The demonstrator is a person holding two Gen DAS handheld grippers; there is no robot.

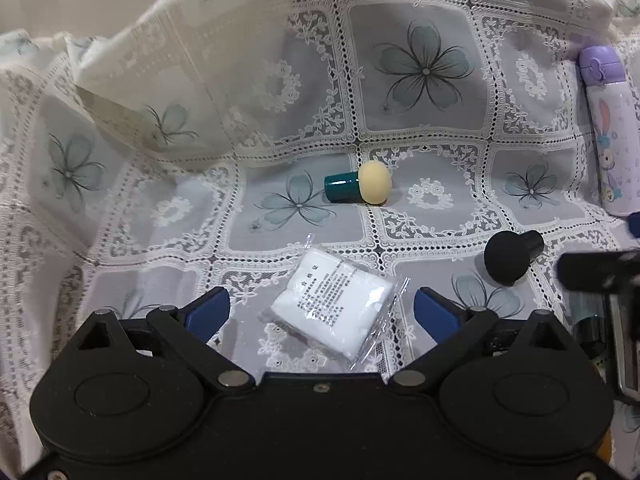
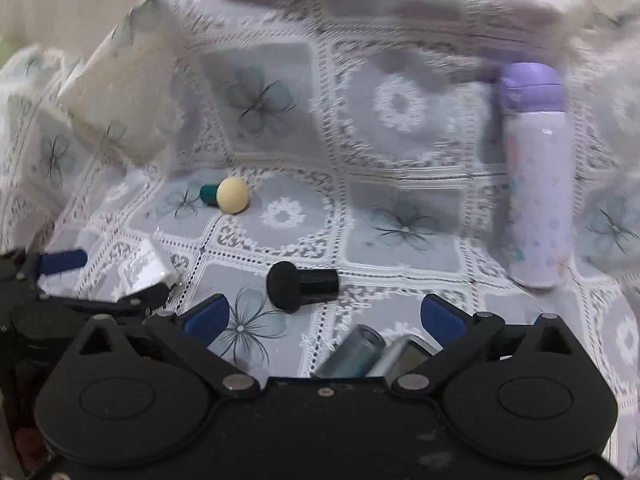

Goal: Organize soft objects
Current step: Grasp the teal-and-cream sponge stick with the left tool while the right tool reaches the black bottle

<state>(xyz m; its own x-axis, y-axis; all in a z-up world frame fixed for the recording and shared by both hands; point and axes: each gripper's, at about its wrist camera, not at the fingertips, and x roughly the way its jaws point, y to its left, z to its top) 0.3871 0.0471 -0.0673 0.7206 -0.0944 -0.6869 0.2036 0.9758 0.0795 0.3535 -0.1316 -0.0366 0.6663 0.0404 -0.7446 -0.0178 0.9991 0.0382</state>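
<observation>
1. The left claw [image 1: 322,312] is wide apart. A white soft pack [image 1: 332,306] in clear wrap lies between its blue fingers [image 1: 208,312], touching neither.
2. The right claw [image 2: 325,320] is wide apart too, holding nothing.
3. A black puff [image 2: 300,286] lies at 12 o'clock, just past the right claw.
4. A yellow puff [image 1: 362,188] with a green handle lies farther back on the flowery cloth [image 1: 424,68].
5. A purple bottle [image 2: 536,176] stands at 2 o'clock.

We observed a lace tablecloth [image 1: 420,128] with grey floral panels covering the surface. On it lay a yellow-headed puff [image 1: 358,187]. Nearer than the puff lay a white sealed packet [image 1: 334,306]; to its right, a black puff [image 1: 510,256] and a purple bottle [image 1: 610,132].
</observation>
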